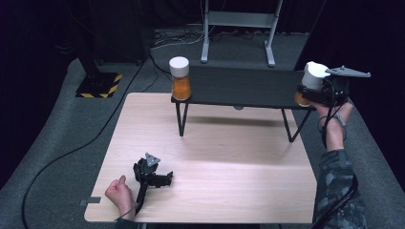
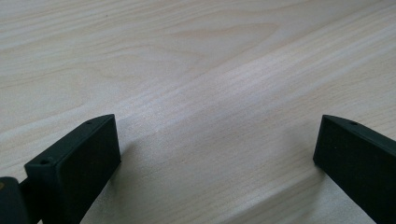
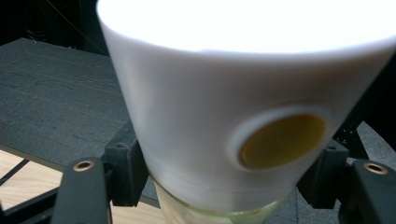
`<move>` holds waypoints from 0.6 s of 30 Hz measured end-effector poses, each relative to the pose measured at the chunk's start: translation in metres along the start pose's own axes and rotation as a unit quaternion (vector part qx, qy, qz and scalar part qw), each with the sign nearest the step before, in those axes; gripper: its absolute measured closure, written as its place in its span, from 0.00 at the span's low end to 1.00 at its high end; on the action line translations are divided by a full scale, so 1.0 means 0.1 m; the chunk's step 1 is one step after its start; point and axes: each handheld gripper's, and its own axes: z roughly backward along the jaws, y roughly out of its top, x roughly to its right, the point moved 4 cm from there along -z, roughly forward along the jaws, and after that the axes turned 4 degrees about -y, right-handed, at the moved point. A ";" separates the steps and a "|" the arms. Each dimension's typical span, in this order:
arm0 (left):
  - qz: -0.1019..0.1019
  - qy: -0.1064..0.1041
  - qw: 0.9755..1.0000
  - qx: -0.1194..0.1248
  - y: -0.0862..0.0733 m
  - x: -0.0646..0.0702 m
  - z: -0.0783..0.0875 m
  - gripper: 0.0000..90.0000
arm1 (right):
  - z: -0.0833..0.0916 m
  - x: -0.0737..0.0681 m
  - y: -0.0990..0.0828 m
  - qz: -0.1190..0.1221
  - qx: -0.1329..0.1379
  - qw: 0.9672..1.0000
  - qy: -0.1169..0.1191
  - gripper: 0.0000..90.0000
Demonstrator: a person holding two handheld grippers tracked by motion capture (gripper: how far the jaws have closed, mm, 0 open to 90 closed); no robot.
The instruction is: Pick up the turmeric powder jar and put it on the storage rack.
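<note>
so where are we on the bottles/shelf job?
Looks done: one white-capped orange bottle stands on the left end of the black shelf. In hand: the right tool is shut on a second bottle at the shelf's right end. Left: setting it down. The left tool rests open on the table.

It looked like a lab or test room — not a home. Dark walls stood all around a plain wooden table. Grey carpet covered the floor, with black cables lying on it. A stand base with yellow-and-black warning stripes and a metal frame stood behind.
</note>
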 end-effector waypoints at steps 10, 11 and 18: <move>0.000 0.000 1.000 0.000 0.00 0.00 0.00 0.00 | -0.20 -0.06 0.00 0.000 -0.015 1.000 0.004 0.33; 0.000 0.000 1.000 0.000 0.00 0.00 0.00 0.00 | -0.22 -0.06 0.00 -0.001 -0.017 1.000 0.004 0.33; 0.001 0.000 1.000 0.001 0.00 0.00 0.00 0.00 | -0.34 -0.08 -0.01 -0.006 -0.028 1.000 0.005 0.33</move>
